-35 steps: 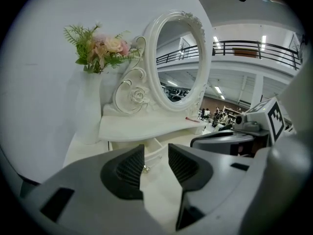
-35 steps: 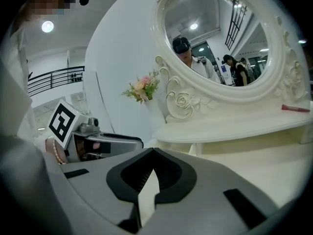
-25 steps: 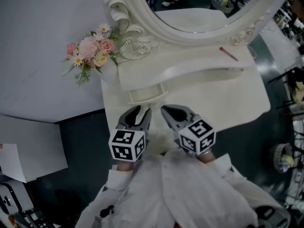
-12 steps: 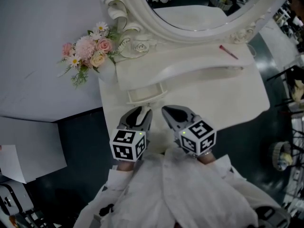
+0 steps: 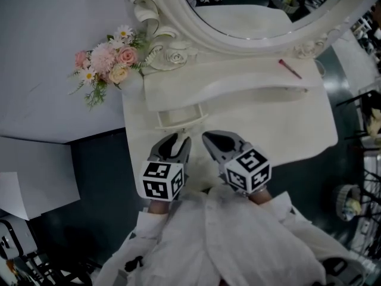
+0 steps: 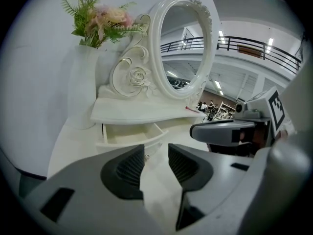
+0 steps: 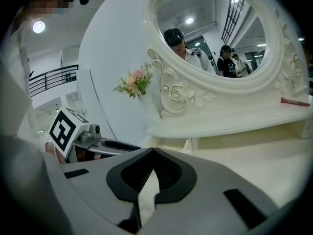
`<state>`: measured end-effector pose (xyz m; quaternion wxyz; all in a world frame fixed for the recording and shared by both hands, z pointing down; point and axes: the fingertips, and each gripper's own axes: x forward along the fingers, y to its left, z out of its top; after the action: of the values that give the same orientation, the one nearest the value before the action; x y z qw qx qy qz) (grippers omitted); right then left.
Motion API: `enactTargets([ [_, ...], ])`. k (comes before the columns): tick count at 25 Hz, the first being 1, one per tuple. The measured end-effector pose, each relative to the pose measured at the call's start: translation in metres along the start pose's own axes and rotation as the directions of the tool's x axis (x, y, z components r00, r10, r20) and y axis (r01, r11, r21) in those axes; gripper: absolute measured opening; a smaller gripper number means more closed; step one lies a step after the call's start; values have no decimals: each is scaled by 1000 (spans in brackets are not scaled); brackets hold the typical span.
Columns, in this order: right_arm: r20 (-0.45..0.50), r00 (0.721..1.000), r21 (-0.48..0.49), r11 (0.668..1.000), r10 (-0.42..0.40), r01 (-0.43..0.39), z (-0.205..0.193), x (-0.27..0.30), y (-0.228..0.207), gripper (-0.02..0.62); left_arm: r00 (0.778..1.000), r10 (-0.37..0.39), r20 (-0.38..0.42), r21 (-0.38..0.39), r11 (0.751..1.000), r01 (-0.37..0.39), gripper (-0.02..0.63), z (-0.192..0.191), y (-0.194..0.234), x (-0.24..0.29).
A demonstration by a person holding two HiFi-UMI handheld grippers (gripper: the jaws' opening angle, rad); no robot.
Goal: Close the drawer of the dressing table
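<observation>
- At the far left of the head view I see a white sheet of paper (image 5: 11, 194) lying low down, well apart from the table (image 5: 297, 130).
- Flowers (image 5: 107, 61), pink and cream with green sprigs, stand at the table's left rear corner, just beside the mirror's scrolled frame. The left gripper view shows them in a white vase (image 6: 82, 89).
- The drawer (image 5: 178, 119) is open. It sticks out from under the left end of the raised shelf (image 5: 238, 88), with its front towards me. In the left gripper view I look into its white inside (image 6: 128, 133) and see a small knob (image 6: 146, 157) on its front.
- My left gripper (image 5: 177, 140) hangs over the table top, near the drawer front, with a strip of table between them. Its jaws stand apart with nothing between them, and the knob shows through the gap.
- My right gripper (image 5: 209, 139) sits just beside the left one, over the middle of the table. Its own view shows the jaw tips (image 7: 151, 153) pressed together, holding nothing.
- The oval mirror (image 5: 256, 11) rises behind the shelf in a carved white frame.
- A thin red stick (image 5: 290, 68) lies on the right part of the shelf, close to the frame.
</observation>
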<state>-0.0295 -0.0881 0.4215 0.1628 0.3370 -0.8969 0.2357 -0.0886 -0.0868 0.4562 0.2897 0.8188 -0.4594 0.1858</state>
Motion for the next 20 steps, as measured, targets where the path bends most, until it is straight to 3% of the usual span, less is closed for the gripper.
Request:
enactTargets([
  [20, -72, 996, 13, 999, 53, -52, -23, 0, -16, 6, 988, 149, -24, -99, 984, -151, 135, -26, 18, 27],
])
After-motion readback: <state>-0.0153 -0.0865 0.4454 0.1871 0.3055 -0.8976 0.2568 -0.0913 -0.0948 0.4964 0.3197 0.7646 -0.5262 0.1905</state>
